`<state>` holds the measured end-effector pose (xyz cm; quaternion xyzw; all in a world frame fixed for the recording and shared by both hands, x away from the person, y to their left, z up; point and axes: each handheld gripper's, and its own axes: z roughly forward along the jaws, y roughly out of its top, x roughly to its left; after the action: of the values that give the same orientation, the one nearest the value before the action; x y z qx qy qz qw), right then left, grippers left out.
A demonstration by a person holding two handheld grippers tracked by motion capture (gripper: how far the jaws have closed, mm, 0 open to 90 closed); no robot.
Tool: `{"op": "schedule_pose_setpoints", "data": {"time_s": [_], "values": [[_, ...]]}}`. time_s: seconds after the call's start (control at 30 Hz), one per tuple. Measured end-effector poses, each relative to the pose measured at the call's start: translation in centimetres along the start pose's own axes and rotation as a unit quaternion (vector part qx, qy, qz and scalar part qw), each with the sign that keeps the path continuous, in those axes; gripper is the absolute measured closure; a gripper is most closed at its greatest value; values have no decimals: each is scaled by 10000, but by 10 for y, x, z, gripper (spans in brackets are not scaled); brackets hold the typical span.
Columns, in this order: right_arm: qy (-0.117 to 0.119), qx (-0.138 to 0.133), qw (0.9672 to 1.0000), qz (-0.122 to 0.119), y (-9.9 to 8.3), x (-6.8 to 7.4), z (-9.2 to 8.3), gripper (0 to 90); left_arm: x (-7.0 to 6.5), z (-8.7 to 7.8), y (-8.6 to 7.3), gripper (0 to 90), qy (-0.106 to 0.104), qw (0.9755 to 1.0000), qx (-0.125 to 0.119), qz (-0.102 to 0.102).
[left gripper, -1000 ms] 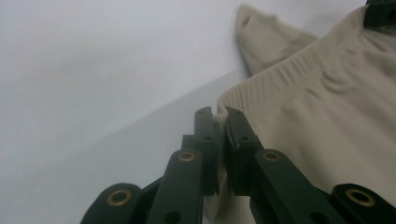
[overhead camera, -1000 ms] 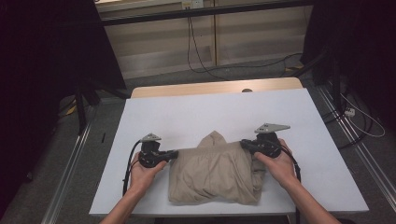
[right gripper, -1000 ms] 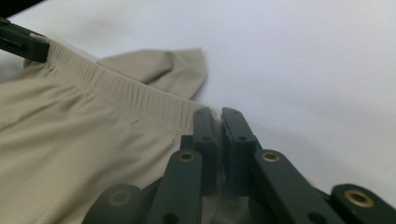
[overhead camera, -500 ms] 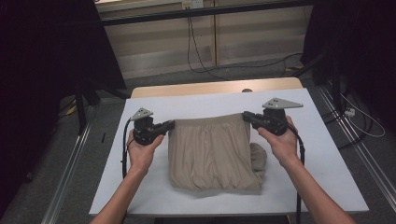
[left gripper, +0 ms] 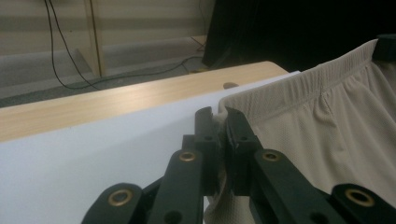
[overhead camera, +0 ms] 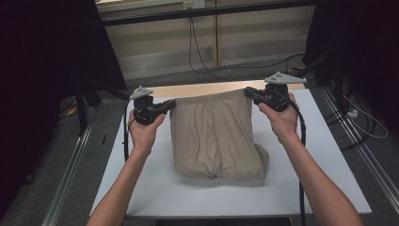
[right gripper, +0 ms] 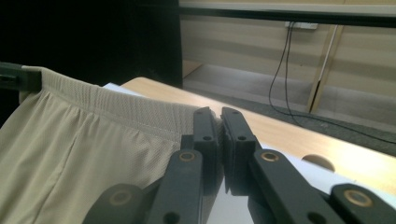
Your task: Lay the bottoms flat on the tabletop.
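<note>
Left tongs (overhead camera: 170, 104) clamped on one end of beige shorts' (overhead camera: 214, 136) waistband, right tongs (overhead camera: 248, 91) clamped on other end. Waistband stretched taut between them, raised above white counter (overhead camera: 155, 188); leg ends rest bunched on counter.

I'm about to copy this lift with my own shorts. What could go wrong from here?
Each gripper, left and right, pinches just a waistband corner of the beige shorts, so a corner might slip out. The leg ends are bunched on the white table, so they may drag or stay creased.
</note>
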<state>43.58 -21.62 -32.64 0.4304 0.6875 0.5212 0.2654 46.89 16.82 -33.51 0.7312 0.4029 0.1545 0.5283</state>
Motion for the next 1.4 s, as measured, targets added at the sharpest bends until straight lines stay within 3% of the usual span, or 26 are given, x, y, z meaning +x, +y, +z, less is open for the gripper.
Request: {"op": "schedule_pose_setpoints", "data": {"time_s": [0.17,0.3,0.4,0.93,1.2,1.3,1.33,1.37,1.4], "values": [[-172,-168,9994,-254,32,-8,5,862,0,4,23,855,60,9998,-146,79],[-297,-237,9987,-344,46,-12,9,862,-1,7,44,855,122,9994,-258,183],[-437,-276,9980,-366,51,-17,15,862,2,17,50,855,132,9994,-221,227],[-584,314,9978,6,-11,-49,55,859,19,72,6,853,-28,9991,435,12],[-584,545,9968,33,-29,-55,68,858,26,89,-9,850,141,9979,623,-103],[-596,691,9957,157,-35,-57,73,817,27,93,-12,842,227,9973,689,-66],[-640,748,9949,213,-37,-58,75,750,28,95,-13,823,306,9970,700,-71],[-732,818,9935,286,-38,-59,77,660,29,96,-15,733,420,9963,743,-89],[-814,867,9921,407,-40,-59,78,605,29,98,-17,565,617,9949,800,-33]]}}
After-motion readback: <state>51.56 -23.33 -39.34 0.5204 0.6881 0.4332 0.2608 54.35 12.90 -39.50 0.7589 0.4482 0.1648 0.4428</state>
